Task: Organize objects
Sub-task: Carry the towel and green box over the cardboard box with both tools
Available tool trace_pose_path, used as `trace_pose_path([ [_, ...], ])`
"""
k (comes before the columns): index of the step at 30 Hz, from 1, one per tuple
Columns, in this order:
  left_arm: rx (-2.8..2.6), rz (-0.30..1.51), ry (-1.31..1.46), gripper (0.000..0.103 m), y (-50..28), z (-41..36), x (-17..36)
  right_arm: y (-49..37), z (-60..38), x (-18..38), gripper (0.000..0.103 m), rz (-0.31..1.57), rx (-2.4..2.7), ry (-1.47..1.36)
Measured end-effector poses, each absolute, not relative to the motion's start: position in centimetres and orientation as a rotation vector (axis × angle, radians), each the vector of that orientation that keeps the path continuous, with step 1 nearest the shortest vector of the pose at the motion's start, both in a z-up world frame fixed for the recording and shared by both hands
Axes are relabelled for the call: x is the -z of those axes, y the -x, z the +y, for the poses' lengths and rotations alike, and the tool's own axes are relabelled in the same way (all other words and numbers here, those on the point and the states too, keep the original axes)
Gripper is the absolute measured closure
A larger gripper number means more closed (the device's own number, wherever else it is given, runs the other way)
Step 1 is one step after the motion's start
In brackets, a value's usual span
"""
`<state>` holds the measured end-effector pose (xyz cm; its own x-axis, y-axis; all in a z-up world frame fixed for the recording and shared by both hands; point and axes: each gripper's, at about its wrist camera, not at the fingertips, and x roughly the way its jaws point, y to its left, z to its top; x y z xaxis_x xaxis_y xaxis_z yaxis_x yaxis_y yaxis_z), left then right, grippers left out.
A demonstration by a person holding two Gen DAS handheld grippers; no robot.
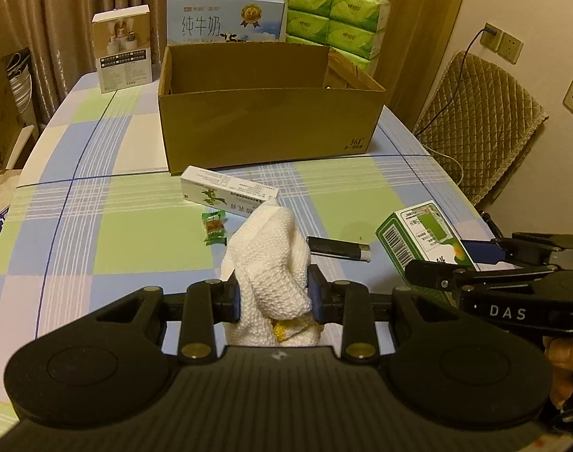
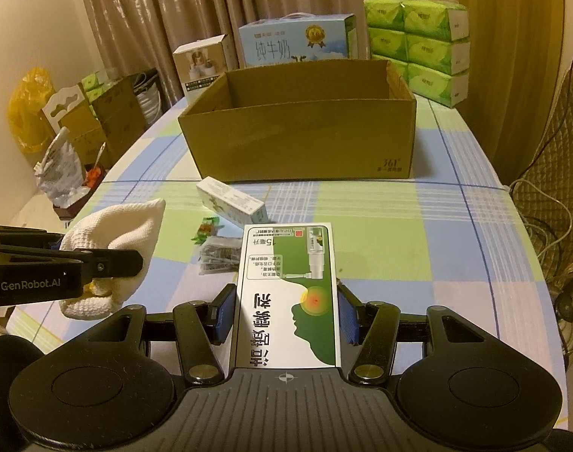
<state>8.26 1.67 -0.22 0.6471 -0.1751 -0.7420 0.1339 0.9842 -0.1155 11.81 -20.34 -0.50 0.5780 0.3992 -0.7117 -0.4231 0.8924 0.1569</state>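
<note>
The checked tablecloth (image 1: pixel 98 173) is occupied by a cardboard box (image 1: pixel 267 124) mid-surface, a white carton (image 1: pixel 226 188), a candy (image 1: pixel 213 228) and a black lighter (image 1: pixel 337 248) nearer the front edge.

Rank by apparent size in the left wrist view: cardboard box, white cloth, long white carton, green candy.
1. cardboard box
2. white cloth, though it sits closest to the camera, clamped in the left gripper, so its size is exaggerated
3. long white carton
4. green candy
</note>
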Motion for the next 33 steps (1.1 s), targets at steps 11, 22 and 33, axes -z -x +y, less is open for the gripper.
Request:
trace_pose_path([
  [11,0.189,0.849,0.049,0.076,-9.0,1.5,-0.2,-12.5,-20.4,0.0,0.051,0.816,-0.475,0.046],
  [22,0.199,0.83,0.006,0.076,-11.9,1.6,-1.3,-15.6,-20.6,-1.8,0.051,0.794,-0.478,0.047],
  [33,0.206,0.781,0.001,0.076,-19.2,3.5,-5.3,-22.8,-19.9,-6.2,0.051,0.749,-0.5,0.041],
])
